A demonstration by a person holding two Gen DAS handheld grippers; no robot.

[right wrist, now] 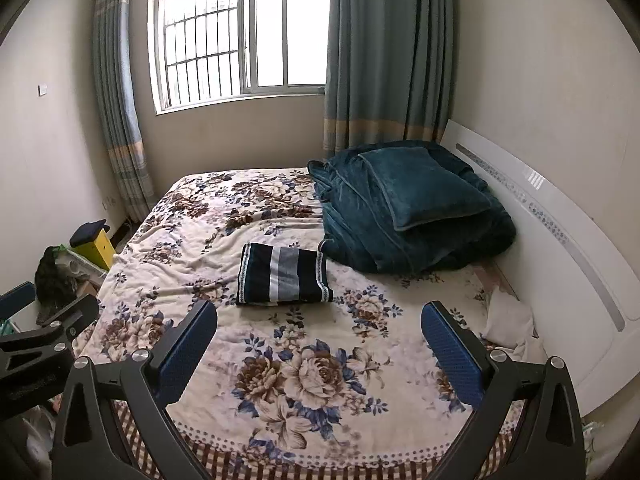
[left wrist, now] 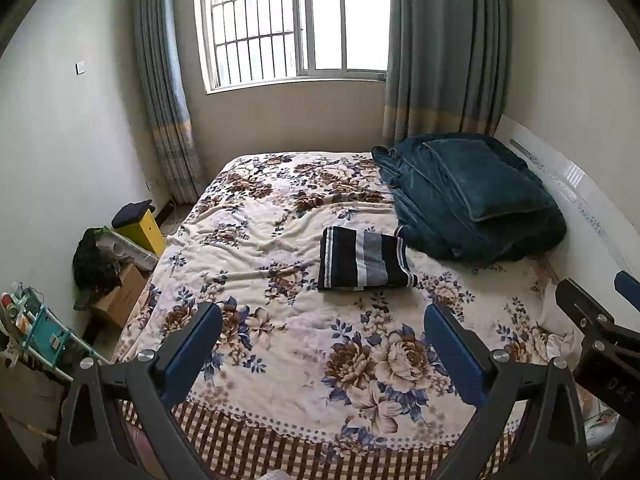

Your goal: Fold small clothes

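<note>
A small striped garment [left wrist: 365,259] in dark blue, grey and white lies folded into a flat rectangle on the floral bedspread [left wrist: 280,240], near the middle of the bed. The right wrist view shows the same garment [right wrist: 283,274] on the bedspread [right wrist: 240,344]. My left gripper [left wrist: 323,320] hangs open above the near part of the bed, well short of the garment, nothing between its blue pads. My right gripper [right wrist: 319,318] is also open and empty, held back from the garment. Each gripper shows at the edge of the other's view.
A folded dark teal blanket with a pillow [left wrist: 468,196] sits at the head of the bed, just right of the garment. A white headboard [right wrist: 560,240] runs along the right. Boxes, a yellow stool [left wrist: 142,226] and clutter fill the floor to the left. A white cloth [right wrist: 508,320] lies near the headboard.
</note>
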